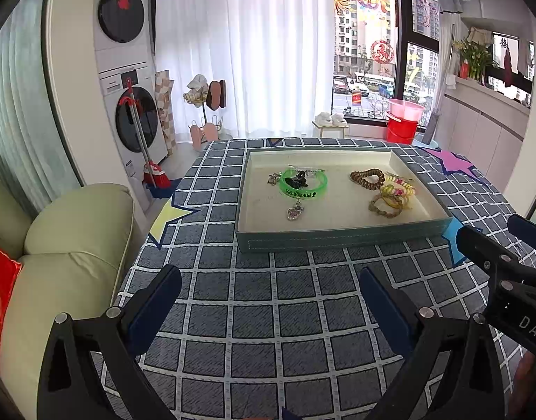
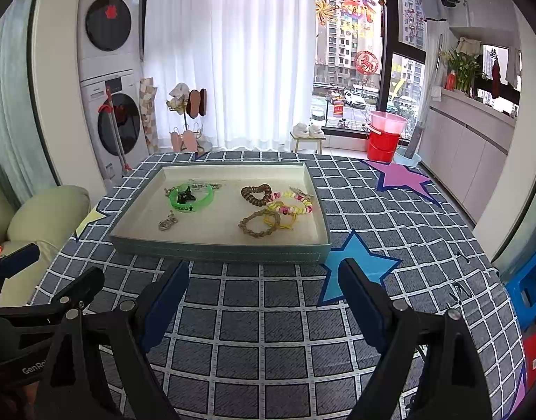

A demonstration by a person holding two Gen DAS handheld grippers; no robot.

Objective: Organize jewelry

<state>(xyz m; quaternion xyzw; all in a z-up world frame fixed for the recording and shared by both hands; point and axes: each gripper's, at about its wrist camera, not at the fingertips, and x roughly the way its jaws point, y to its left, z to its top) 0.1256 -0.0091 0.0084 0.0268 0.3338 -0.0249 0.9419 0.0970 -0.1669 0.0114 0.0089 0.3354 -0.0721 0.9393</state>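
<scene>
Hand-held grippers, left (image 1: 269, 290) and right (image 2: 264, 285), are held wide open, empty, short of the tray (image 2: 219, 250).
One piece, such as the green bangle (image 2: 191, 201), should be pinched singly, clear of the tangled bands (image 2: 278, 210).

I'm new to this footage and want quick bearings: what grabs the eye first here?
A shallow tray sits mid-table on a blue checked cloth, holding a bright green bangle on its left side and a tangle of coiled hair ties on its right. Both grippers, left gripper and right gripper, hover in front of the tray with jaws wide and empty.
</scene>
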